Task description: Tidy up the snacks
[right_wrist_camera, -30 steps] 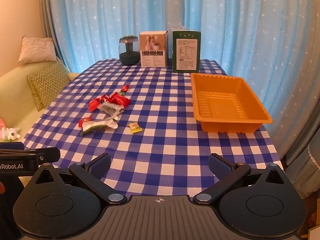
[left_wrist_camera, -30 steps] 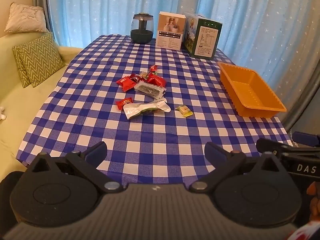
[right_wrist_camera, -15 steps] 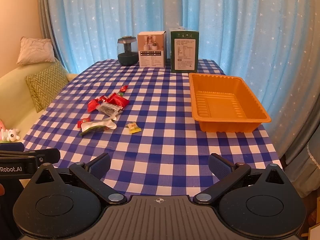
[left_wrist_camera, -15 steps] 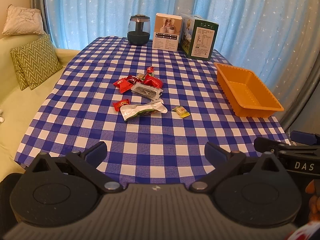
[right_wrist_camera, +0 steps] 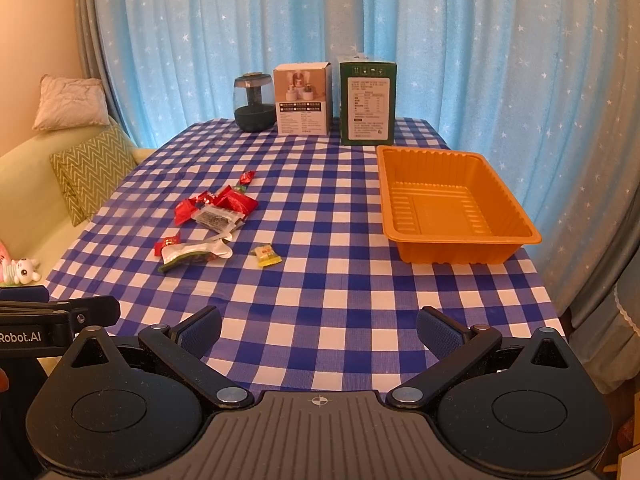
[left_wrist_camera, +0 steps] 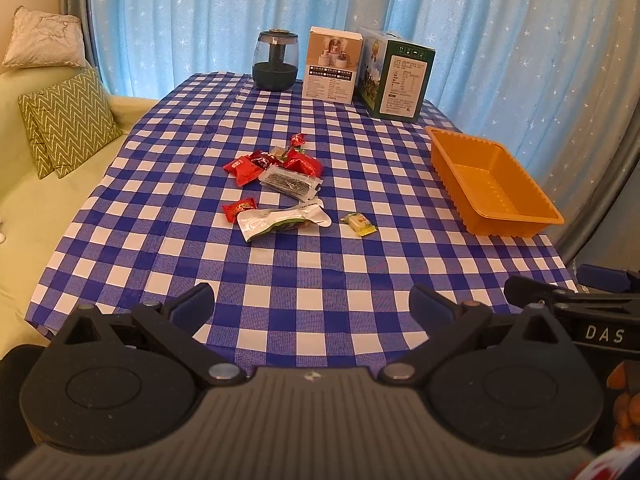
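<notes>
Ahead, snacks [left_wrist_camera: 280, 184] on the tablecloth well beyond both wide-open, empty claws: left claw [left_wrist_camera: 312, 304], right claw [right_wrist_camera: 318, 328].

A blue-and-white checked tablecloth [right_wrist_camera: 320, 280] carries an orange tray [right_wrist_camera: 456, 236], red snack wrappers [left_wrist_camera: 276, 164], 1 yellow candy [right_wrist_camera: 266, 256], a dark green box [right_wrist_camera: 367, 104] and a white, perhaps beige, box [right_wrist_camera: 302, 100]. Pale blue curtains [right_wrist_camera: 440, 40] show white stars; 1 green cushion [left_wrist_camera: 68, 120] has zigzags.

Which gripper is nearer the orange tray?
Right. The right gripper faces the orange tray just ahead to its right; the left gripper sits further left.
</notes>
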{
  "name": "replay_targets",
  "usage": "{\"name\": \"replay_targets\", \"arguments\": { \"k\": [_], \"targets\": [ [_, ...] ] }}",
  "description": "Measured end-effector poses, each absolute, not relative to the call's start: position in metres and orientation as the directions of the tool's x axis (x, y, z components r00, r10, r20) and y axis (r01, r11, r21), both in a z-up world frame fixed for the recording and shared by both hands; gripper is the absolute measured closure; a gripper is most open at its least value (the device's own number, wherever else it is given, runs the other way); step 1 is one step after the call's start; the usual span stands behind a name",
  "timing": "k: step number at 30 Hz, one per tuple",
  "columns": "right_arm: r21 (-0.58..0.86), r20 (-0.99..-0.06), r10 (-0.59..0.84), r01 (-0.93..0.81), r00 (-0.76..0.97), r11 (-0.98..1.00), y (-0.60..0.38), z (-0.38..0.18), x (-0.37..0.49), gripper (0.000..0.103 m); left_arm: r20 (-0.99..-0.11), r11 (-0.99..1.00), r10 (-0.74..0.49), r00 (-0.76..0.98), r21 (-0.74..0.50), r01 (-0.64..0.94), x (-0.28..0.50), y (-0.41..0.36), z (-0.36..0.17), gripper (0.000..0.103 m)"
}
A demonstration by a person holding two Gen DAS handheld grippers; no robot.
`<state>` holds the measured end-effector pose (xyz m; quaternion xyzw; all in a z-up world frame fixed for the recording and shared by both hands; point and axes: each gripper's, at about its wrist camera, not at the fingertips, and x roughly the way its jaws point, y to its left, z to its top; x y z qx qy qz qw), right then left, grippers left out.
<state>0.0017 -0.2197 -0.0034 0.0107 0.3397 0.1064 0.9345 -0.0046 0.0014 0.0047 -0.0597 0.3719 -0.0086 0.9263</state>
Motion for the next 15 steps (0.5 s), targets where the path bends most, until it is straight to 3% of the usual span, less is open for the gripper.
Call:
{"name": "replay_targets", "arguments": {
  "k": [15],
  "targets": [
    [0.093,-0.633,0.207,-0.192,0.746,0.977,-0.2200,-0.0035,0.0015,0.000,-0.686,0.992,-0.067,0.725,-0.122,-0.024,-0.0047,-0.0020,0.0046,0.000]
  ]
}}
